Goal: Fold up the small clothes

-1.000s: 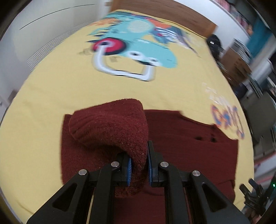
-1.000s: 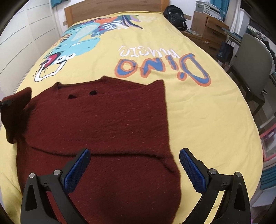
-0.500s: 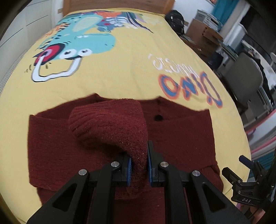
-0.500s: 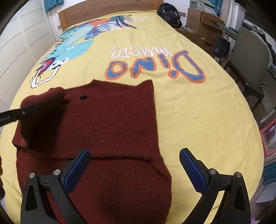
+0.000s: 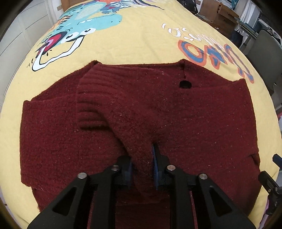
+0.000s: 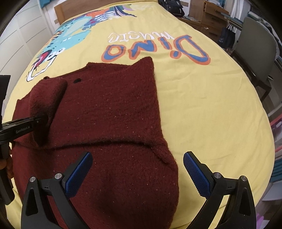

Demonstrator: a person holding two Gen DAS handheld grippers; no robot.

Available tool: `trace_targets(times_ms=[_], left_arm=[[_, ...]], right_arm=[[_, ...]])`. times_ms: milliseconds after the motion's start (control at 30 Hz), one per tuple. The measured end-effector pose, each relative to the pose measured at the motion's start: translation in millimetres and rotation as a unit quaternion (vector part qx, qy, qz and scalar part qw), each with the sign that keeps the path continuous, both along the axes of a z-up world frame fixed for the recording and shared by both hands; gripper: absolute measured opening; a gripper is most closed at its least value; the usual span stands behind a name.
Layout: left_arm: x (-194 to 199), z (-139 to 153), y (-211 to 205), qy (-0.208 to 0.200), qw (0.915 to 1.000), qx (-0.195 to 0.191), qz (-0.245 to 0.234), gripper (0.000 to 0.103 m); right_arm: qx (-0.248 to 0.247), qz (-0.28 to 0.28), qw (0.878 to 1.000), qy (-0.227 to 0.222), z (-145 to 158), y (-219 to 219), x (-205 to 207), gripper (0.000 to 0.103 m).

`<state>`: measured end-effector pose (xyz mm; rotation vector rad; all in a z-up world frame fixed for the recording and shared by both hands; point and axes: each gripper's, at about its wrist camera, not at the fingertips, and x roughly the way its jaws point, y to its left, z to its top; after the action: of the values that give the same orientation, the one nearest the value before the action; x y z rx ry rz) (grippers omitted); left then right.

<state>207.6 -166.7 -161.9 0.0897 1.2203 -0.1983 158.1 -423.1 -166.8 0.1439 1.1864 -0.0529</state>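
Observation:
A dark red knitted sweater (image 5: 193, 123) lies flat on a yellow bedspread (image 5: 141, 44); it also fills the right wrist view (image 6: 114, 114). My left gripper (image 5: 142, 169) is shut on the sweater's sleeve (image 5: 109, 91), which is drawn across the body with its ribbed cuff lying on the left chest. From the right wrist view the left gripper (image 6: 37, 121) shows at the left edge pinching that sleeve (image 6: 47, 98). My right gripper (image 6: 137, 169) is open and empty, low over the sweater's lower right part.
The bedspread carries a dinosaur print (image 5: 74, 35) and "Dino" lettering (image 6: 155, 47). A grey chair (image 6: 259, 52) and wooden drawers (image 6: 211, 10) stand beside the bed at the right. A black bag (image 6: 171, 7) sits near the headboard.
My left gripper has carried the sleeve rightward over the sweater's body and lowered it, so the cuff now rests on the chest. The right gripper stayed open and barely moved.

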Motion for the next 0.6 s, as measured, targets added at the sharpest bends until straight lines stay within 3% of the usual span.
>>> trace_targets(times_ms=[33,100,267,333,433,500,600], left_arm=[[0.0,-0.5,0.5,-0.001,1.0,0.008,-0.001,0.038],[0.6,-3.1,0.2,0.004,0.9998,0.019,-0.002,0.055],[-2.2,-3.6,14.4,0.029,0.9996,0.0,0.002,0.059],[-5.9,2.7,21.1,0.029,0.9995,-0.011,0.001,0.076],[-9.8,9.7,30.0,0.031,0.9994,-0.016,-0.007,0.091],[-11.7,13.8,39.9,0.032,0.9993,-0.015,-0.013,0.099],[-15.9,20.3,60.1,0.023,0.9996,-0.012,-0.008,0.101]], right_arm=[[0.0,0.0,1.0,0.0,-0.3,0.0,0.2,0.103],[0.0,0.0,1.0,-0.002,0.5,0.5,0.3,0.103],[-0.005,0.008,1.0,-0.003,3.2,4.6,-0.1,0.103],[-0.01,0.014,1.0,-0.001,4.3,8.0,-1.3,0.103],[-0.02,0.028,0.999,0.006,5.1,15.4,-1.5,0.103],[-0.02,0.038,0.999,0.005,6.9,22.0,-2.1,0.103],[-0.02,0.053,0.998,0.006,9.2,32.0,-1.9,0.103]])
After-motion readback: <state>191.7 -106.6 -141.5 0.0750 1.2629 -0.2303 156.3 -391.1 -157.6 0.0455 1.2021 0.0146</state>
